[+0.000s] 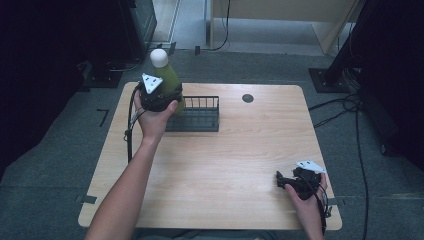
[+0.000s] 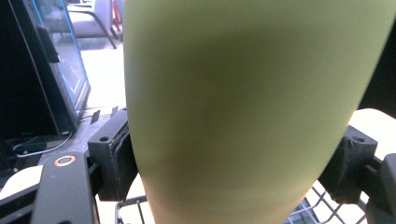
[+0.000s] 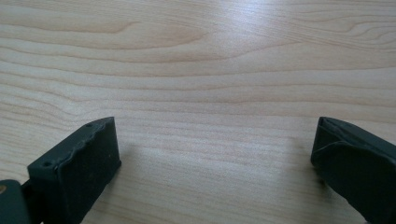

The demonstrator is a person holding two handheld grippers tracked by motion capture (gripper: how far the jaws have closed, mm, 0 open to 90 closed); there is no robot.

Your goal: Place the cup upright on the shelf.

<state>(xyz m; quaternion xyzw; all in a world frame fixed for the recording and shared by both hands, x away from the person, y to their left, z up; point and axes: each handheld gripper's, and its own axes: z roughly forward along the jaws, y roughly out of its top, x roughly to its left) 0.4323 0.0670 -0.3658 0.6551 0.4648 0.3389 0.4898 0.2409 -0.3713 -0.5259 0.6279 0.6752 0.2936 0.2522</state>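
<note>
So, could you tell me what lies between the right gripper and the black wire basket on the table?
Nothing: in the high view, only bare wooden table stretches from the right gripper to the black wire basket.

Grey carpet floor (image 1: pixel 60 165), light wood table (image 1: pixel 215 165), cables (image 1: pixel 345 105) trailing right.

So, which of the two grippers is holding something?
The left gripper: its jaws clamp the green bottle above the black wire basket. The right gripper stands open over bare table.
</note>
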